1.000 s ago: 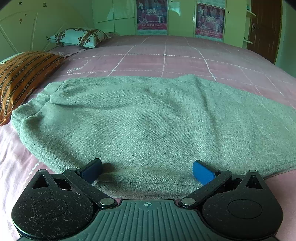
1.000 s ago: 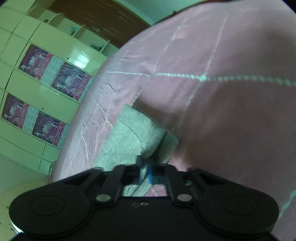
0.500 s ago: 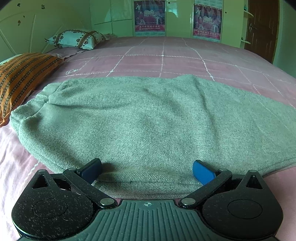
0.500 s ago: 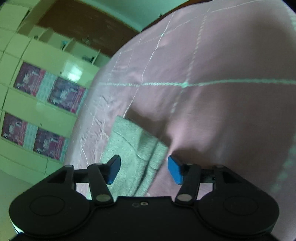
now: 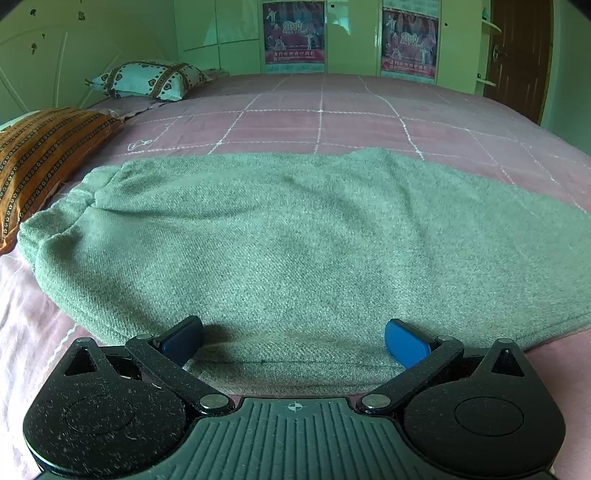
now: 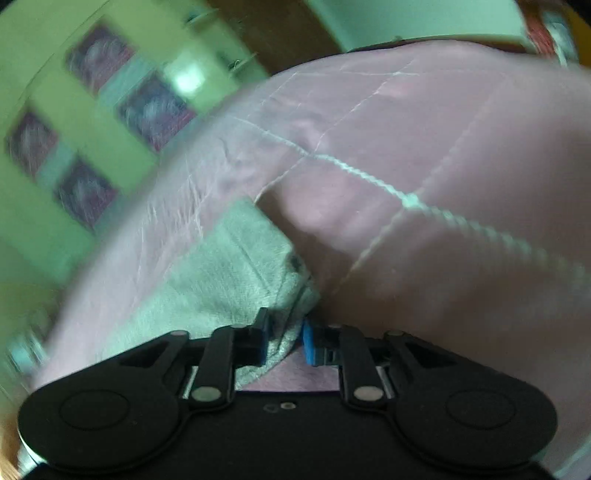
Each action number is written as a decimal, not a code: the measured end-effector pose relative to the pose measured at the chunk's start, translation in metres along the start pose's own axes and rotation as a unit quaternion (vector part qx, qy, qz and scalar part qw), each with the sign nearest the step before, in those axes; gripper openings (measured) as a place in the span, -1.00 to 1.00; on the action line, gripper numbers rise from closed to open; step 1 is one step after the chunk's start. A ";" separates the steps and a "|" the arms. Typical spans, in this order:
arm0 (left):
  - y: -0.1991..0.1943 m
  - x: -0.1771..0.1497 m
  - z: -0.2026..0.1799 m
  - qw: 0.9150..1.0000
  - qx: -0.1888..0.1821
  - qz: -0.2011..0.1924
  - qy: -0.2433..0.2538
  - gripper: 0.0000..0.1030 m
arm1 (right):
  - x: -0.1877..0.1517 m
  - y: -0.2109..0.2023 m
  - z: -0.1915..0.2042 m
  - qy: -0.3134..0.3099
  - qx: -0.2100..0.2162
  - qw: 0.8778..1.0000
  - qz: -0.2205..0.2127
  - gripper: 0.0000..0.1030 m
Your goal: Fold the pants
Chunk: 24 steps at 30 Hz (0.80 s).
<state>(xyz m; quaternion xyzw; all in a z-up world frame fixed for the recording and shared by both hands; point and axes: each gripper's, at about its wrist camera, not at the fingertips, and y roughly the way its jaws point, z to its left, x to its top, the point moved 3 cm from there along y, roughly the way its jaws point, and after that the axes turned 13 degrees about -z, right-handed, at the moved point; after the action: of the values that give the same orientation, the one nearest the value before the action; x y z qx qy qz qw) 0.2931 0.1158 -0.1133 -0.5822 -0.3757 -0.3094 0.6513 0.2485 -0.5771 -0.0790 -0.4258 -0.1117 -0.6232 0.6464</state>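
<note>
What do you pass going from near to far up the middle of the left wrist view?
Left tool, open → grey-green pants → pink checked bedspread → wardrobe posters on the far wall.

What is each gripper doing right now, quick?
Left gripper: open, fingers spread over the near edge of the pants.
Right gripper: shut on the pants' end.
</note>
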 end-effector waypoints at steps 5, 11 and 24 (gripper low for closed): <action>-0.024 0.018 -0.017 0.997 -0.003 -0.044 -0.069 1.00 | 0.003 -0.027 0.003 0.029 0.013 0.999 -0.022 -0.65; -0.025 0.026 -0.118 0.996 -0.065 -0.037 -0.051 1.00 | 0.002 -0.018 -0.002 0.059 0.005 0.998 -0.020 -0.65; -0.022 0.014 -0.301 0.993 -0.114 0.012 0.010 1.00 | 0.005 -0.009 -0.022 0.120 0.016 0.992 -0.029 -0.65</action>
<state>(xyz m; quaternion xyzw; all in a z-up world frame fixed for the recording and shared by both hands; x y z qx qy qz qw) 0.3203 -0.1850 -0.1020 -0.6540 -0.3240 -0.3486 0.5880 0.2330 -0.5951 -0.0856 -0.3340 -0.0559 -0.6861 0.6438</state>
